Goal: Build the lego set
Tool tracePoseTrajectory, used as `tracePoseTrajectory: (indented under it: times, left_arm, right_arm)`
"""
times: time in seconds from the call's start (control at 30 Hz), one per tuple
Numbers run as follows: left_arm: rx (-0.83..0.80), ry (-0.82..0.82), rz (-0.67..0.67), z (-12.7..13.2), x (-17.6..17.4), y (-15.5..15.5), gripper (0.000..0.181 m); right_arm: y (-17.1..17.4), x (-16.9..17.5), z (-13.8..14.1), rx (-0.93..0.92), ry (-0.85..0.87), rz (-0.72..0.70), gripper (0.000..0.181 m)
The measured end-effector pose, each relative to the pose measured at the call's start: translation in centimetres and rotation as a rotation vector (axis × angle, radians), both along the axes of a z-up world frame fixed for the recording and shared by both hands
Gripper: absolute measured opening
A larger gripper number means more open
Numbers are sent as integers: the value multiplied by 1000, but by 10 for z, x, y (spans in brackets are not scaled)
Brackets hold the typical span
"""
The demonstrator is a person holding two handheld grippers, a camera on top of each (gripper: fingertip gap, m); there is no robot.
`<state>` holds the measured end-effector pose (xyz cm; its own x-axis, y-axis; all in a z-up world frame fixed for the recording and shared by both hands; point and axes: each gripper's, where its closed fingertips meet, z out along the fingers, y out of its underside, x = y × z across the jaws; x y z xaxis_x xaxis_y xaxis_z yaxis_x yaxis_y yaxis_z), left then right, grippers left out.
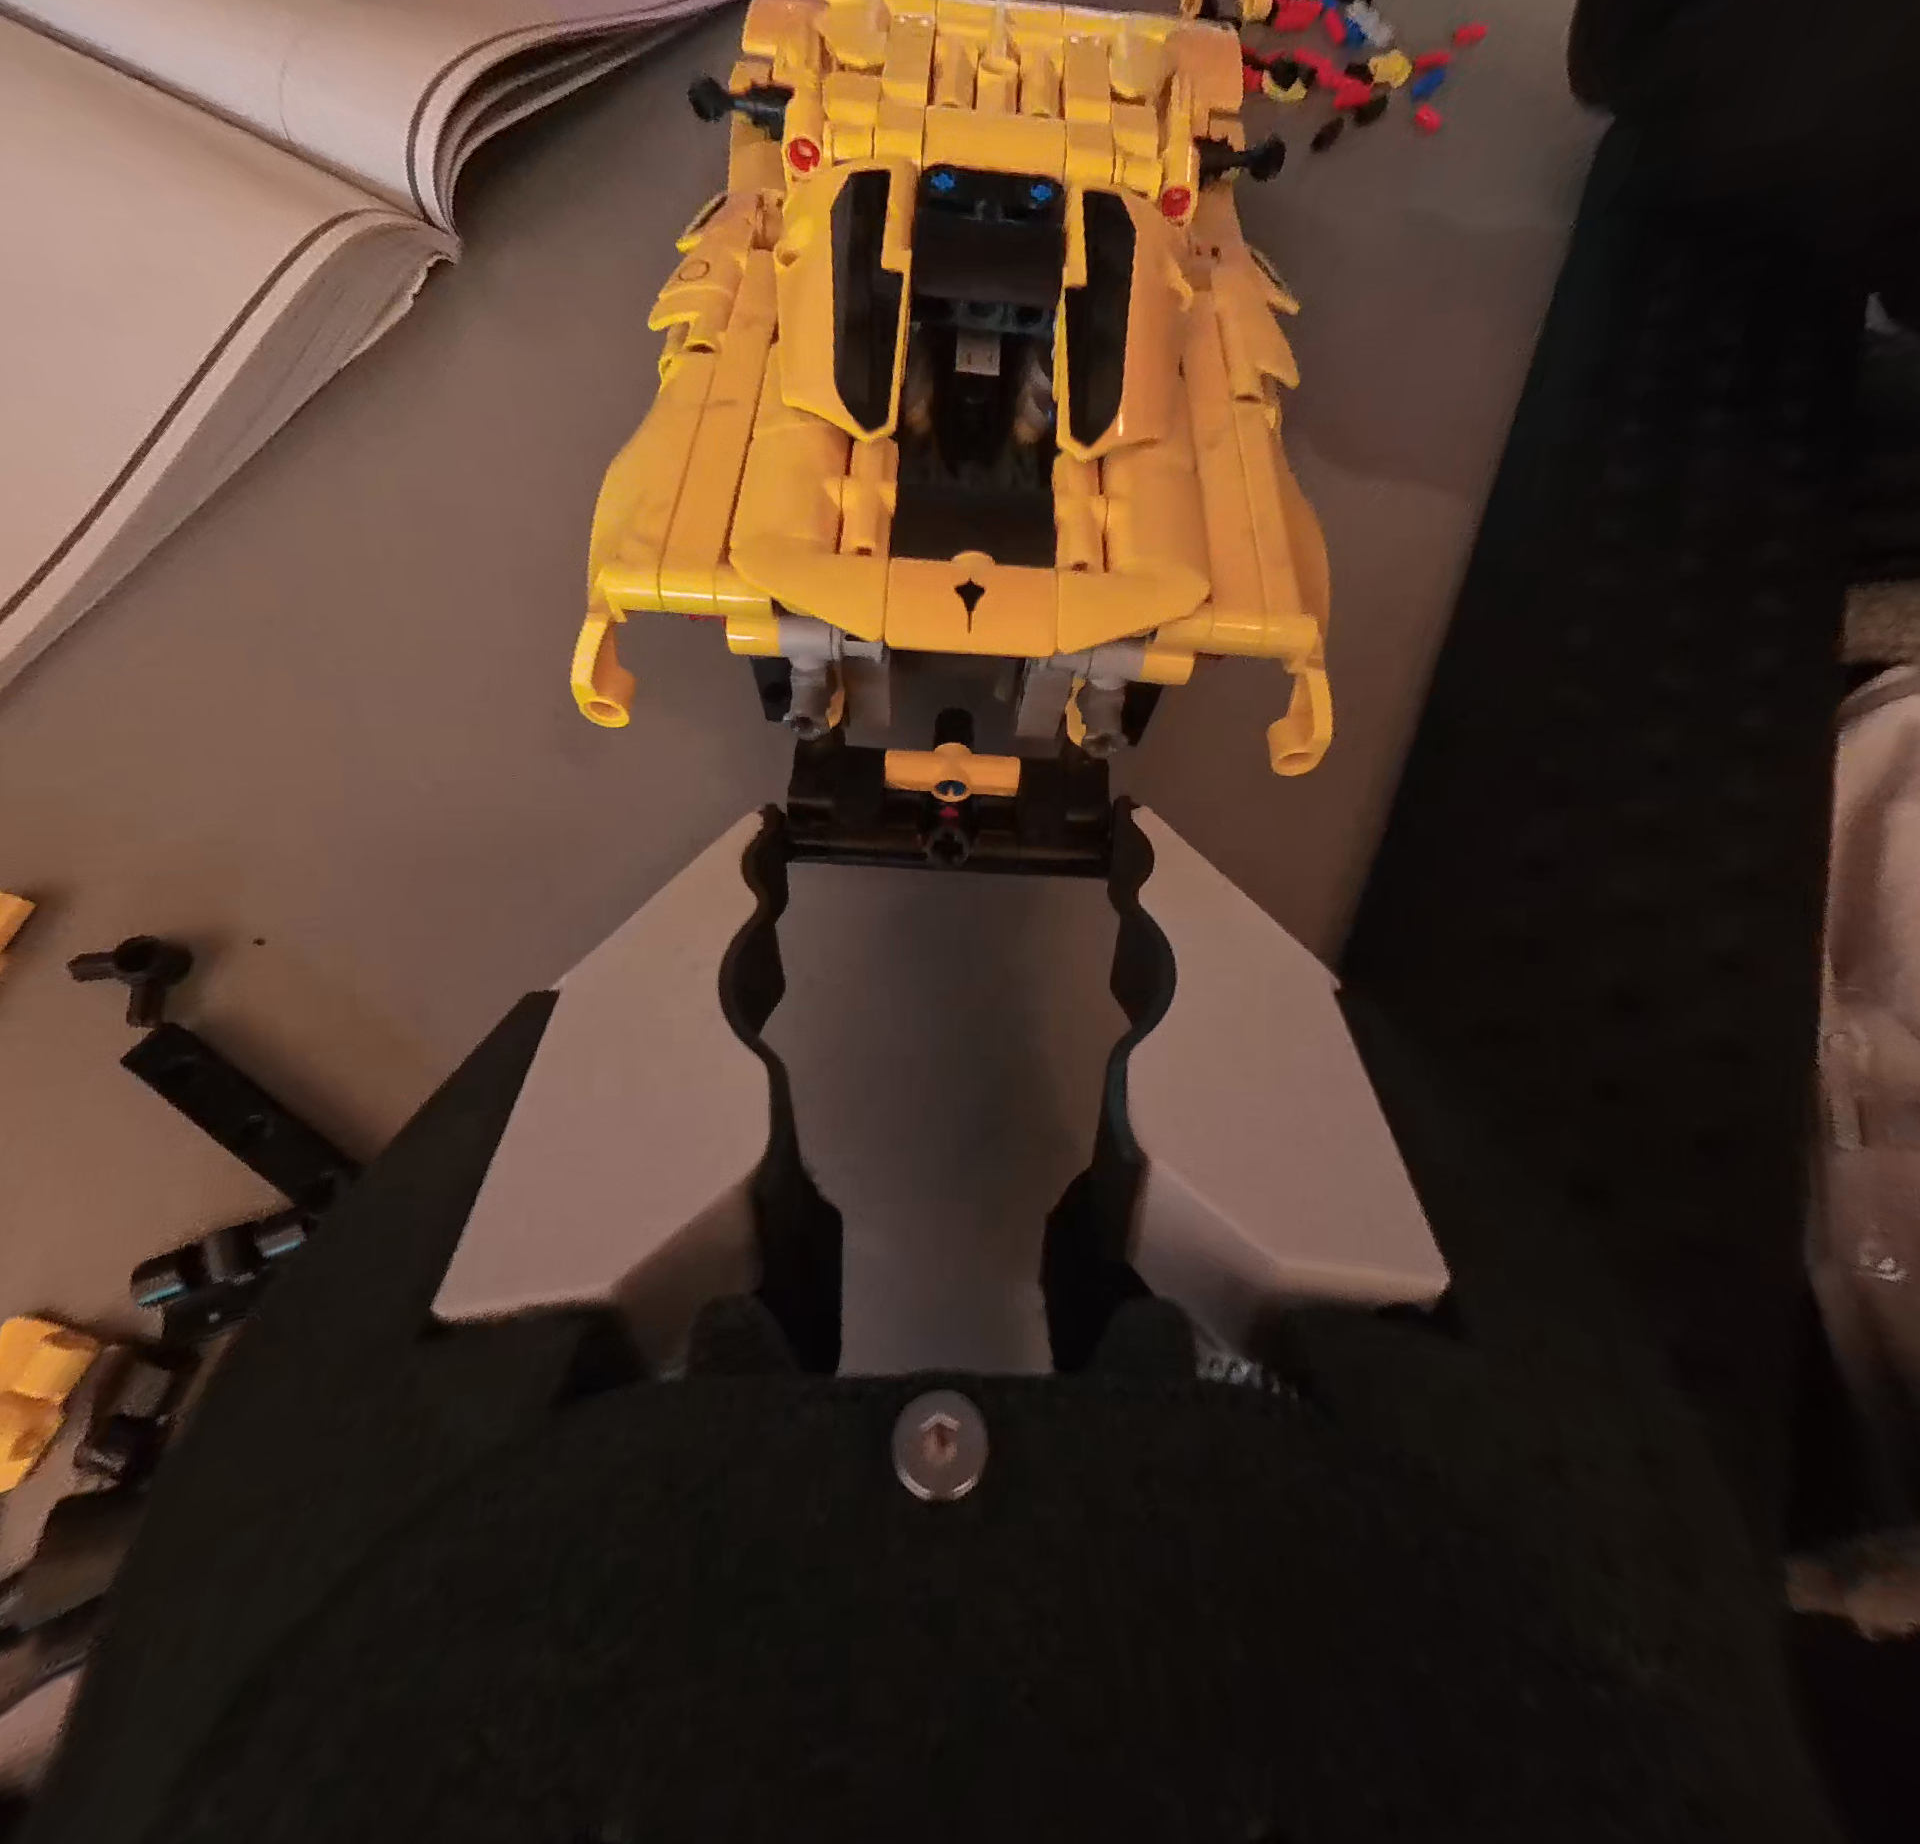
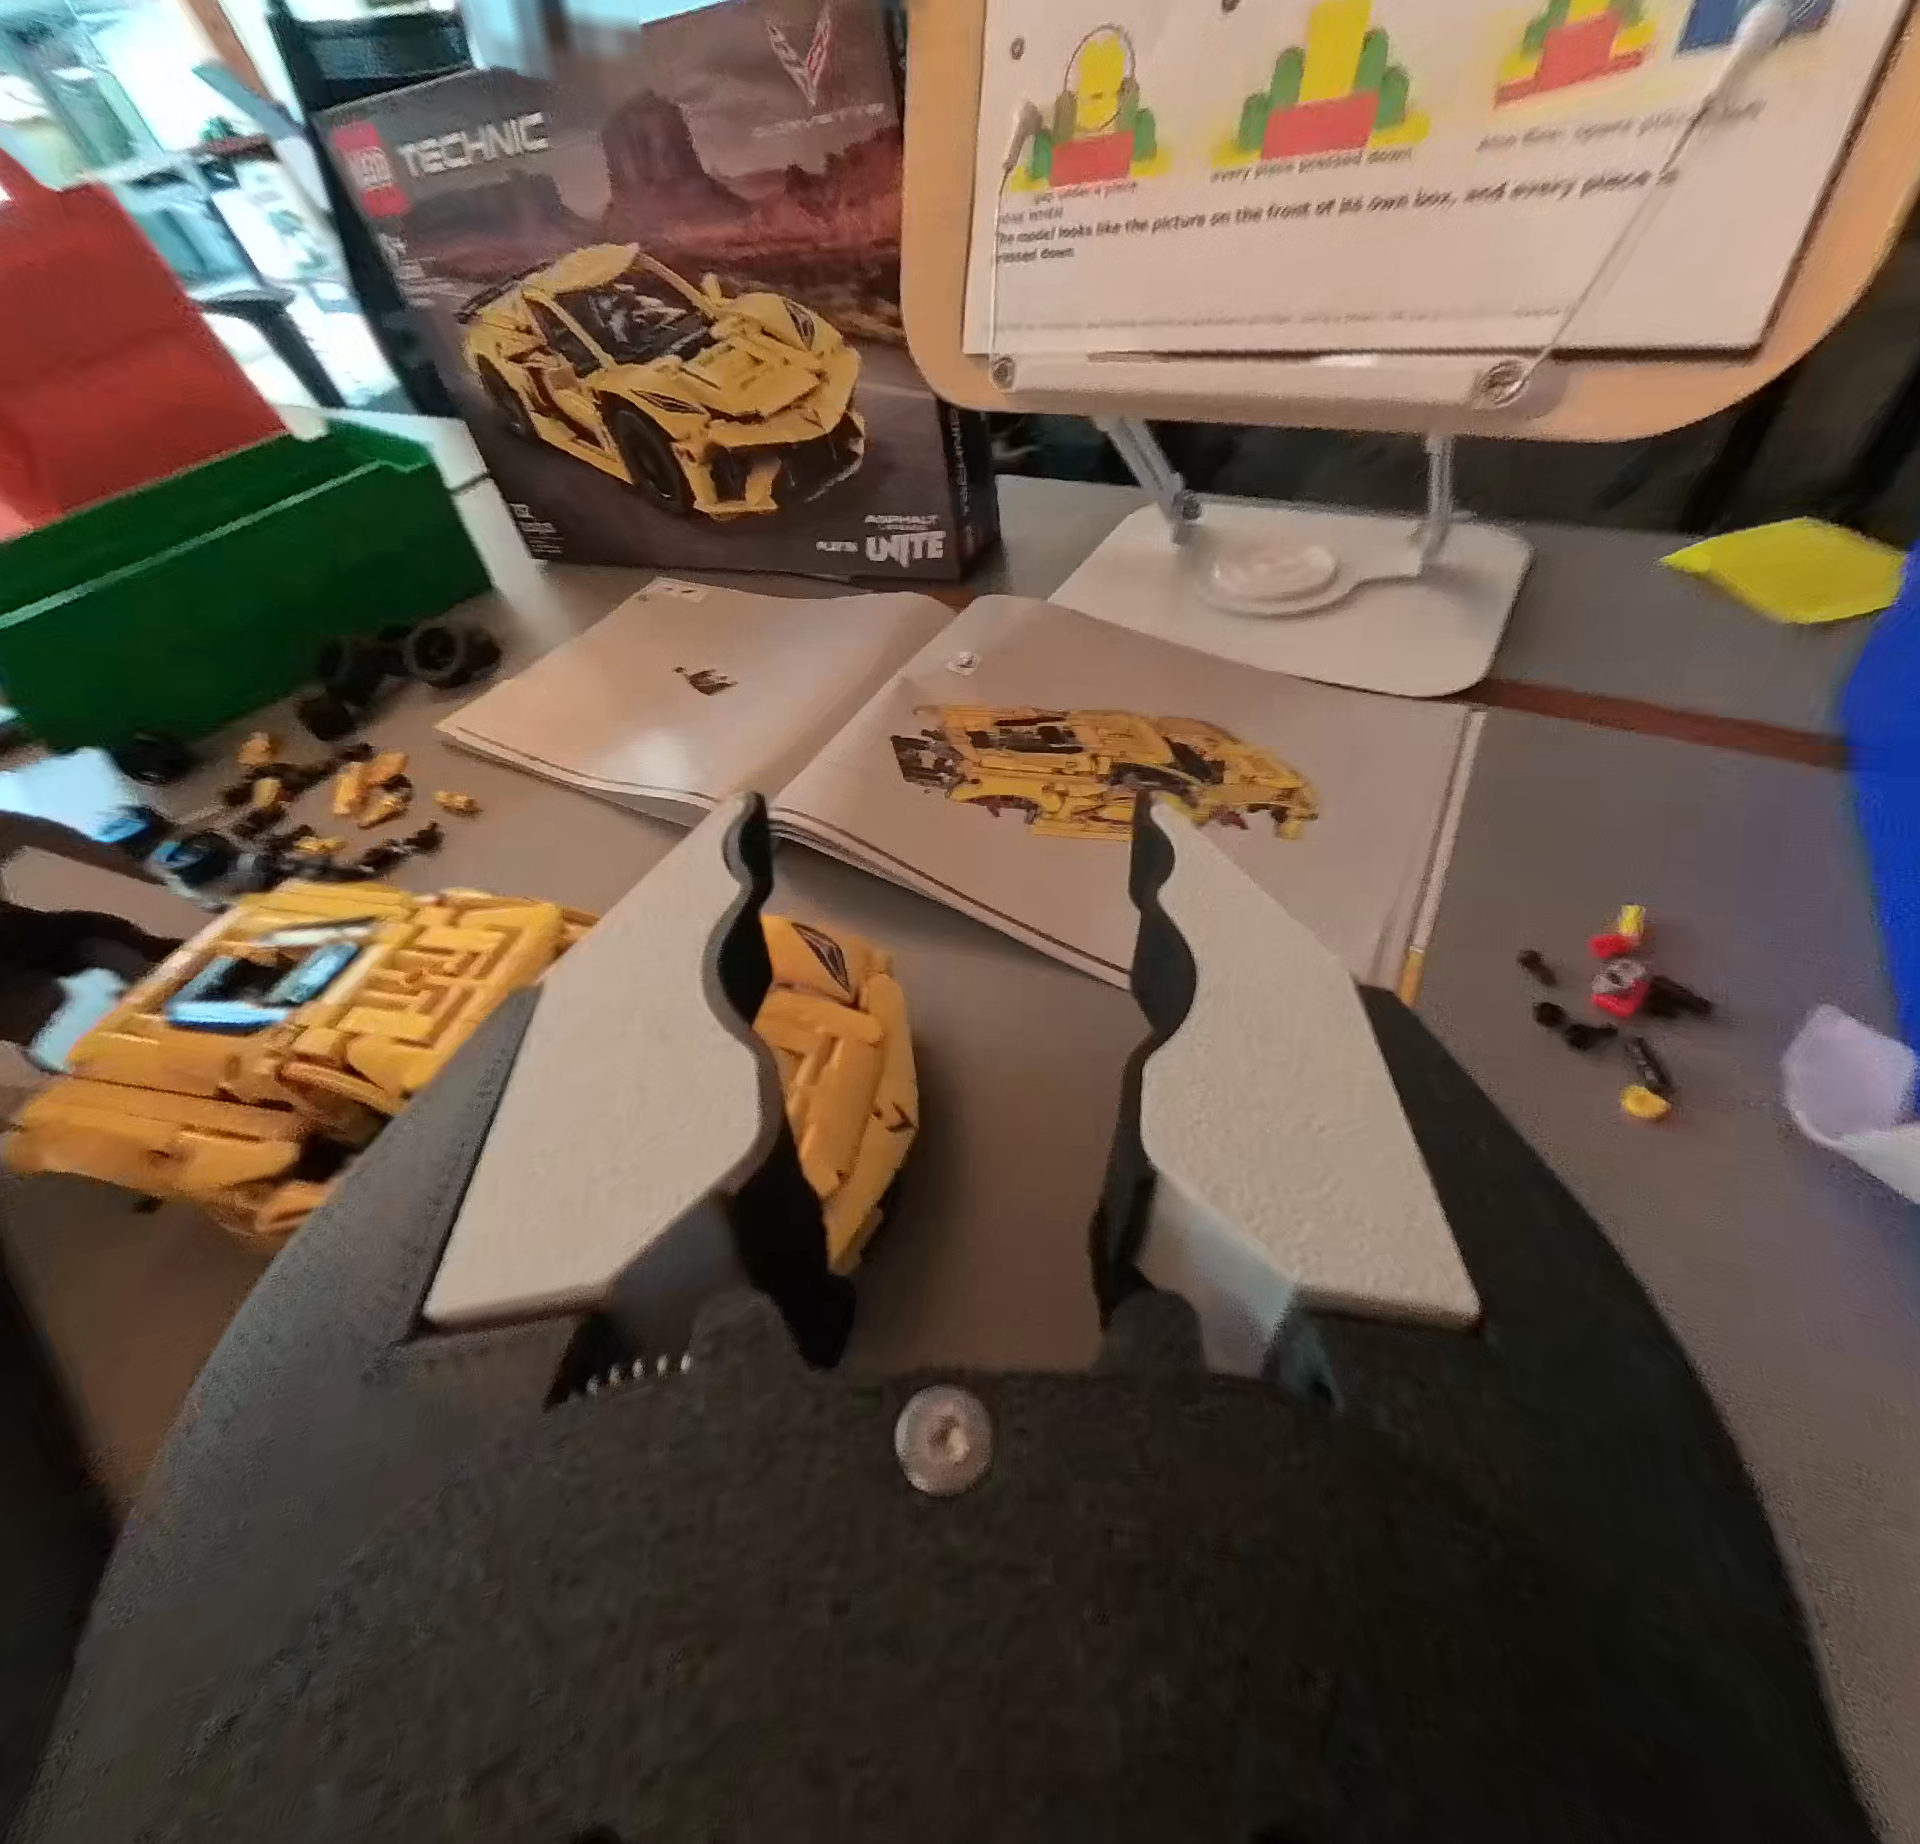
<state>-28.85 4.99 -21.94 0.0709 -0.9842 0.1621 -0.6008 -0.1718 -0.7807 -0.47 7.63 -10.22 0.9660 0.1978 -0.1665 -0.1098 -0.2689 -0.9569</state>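
Two grippers are spread wide: the left gripper point(image 1: 945, 838) has its fingertips on either side of the black rear frame of the yellow car model point(image 1: 951, 392) at frame centre, while the right gripper point(image 2: 945, 828) holds nothing above the open instruction booklet point(image 2: 1039, 745), the model at its lower left.

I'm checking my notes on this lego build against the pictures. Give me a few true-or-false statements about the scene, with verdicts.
1. The left gripper has its fingertips on either side of a black beam at the end of the yellow brick-built car. True.
2. The right gripper is shut on a red piece. False: it is open and empty.
3. The grey instruction booklet lies closed. False: it lies open, showing a picture of the yellow car.
4. A dark cardboard set box stands upright behind the booklet. True.
5. The car has all its wheels fitted. False: the black tyres lie loose by the green bin.
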Motion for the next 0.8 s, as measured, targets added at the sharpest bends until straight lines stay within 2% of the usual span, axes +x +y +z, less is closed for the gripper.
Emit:
tracePoseTrajectory:
  times: [0.13, 0.27, 0.63, 0.8]
  left_arm:
    - [8, 37, -5, -9, 4, 1, 62]
    - [18, 63, -11, -14, 9, 2, 62]
    - [60, 132, -21, -23, 11, 4, 62]
    - [74, 145, -13, -23, 11, 4, 62]
  right_arm:
    - [20, 4, 11, -6, 68, 48, 67]
    - [34, 3, 11, 21, 113, 46, 63]
    - [28, 2, -31, -23, 105, -9, 59]
    - [31, 7, -42, -94, 36, -50, 60]
